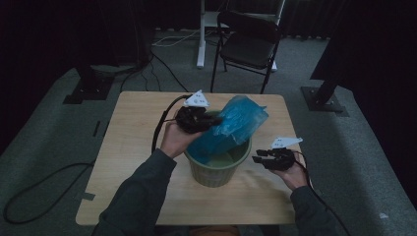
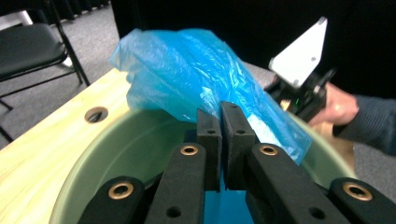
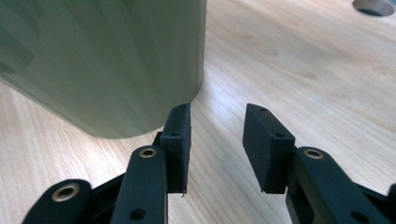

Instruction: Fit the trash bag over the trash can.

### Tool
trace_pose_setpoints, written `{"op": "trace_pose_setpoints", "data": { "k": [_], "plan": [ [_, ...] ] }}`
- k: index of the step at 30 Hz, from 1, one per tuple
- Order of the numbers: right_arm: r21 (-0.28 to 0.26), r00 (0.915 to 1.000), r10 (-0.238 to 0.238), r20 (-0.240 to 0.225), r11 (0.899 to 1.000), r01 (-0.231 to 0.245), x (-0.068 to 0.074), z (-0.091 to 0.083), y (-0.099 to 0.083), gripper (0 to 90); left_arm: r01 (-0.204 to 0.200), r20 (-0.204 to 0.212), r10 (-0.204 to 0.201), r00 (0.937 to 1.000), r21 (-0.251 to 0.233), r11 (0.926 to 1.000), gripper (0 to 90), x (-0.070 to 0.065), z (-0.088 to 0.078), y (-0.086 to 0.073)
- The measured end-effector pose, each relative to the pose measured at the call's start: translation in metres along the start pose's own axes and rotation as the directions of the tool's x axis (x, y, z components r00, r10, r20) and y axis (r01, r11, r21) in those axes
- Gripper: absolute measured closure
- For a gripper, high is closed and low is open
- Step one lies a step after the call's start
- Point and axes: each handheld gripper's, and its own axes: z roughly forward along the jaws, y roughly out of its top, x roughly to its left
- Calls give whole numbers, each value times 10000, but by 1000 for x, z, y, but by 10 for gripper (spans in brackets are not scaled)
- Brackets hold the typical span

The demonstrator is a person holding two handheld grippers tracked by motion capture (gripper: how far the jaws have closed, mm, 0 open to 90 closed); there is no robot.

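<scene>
A pale green bin (image 1: 216, 171) stands near the middle of the wooden table (image 1: 137, 132). A blue plastic bag (image 1: 233, 124) rises tilted out of it toward the far right. My left gripper (image 1: 212, 123) sits over the bin's far-left rim, shut on the bag. In the left gripper view its jaws (image 2: 220, 109) pinch the bag (image 2: 187, 65) above the bin's rim (image 2: 116, 140). My right gripper (image 1: 256, 158) hovers just right of the bin, open and holding nothing. In the right gripper view its jaws (image 3: 217, 121) stand apart beside the bin's wall (image 3: 102, 60).
A black folding chair (image 1: 248, 42) stands beyond the table's far edge, with cables on the carpet around it. The tabletop (image 3: 303, 60) has a round hole (image 3: 373, 5) near a corner. My right gripper (image 2: 299, 93) appears past the bag in the left gripper view.
</scene>
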Motion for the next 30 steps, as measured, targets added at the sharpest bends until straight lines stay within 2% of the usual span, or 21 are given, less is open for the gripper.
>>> {"op": "trace_pose_setpoints", "data": {
  "k": [5,11,17,21,25,30],
  "plan": [
    [-318,9996,65,286,9995,-56,0,-13,8,587,92,-59,-90,9999,277,9996,866,4,-6,-14],
    [-1228,9984,413,395,9918,-362,-4,-36,25,537,124,-90,-119,9999,522,9986,862,5,-5,-26],
    [-1904,9981,601,-119,9798,-613,-4,-50,48,519,148,-118,-141,9998,655,9977,858,7,-5,-34],
    [-1968,9993,378,-58,9797,-382,-3,-52,67,518,143,-176,-130,9998,732,9972,854,7,-6,-38],
    [-2264,9974,503,-508,9721,-605,-2,-52,79,518,105,-285,-83,9996,785,9969,852,8,-7,-40],
    [-2346,9964,542,-659,9697,-682,-2,-51,91,518,111,-383,-77,9992,906,9958,849,9,-7,-45]
  ]
}}
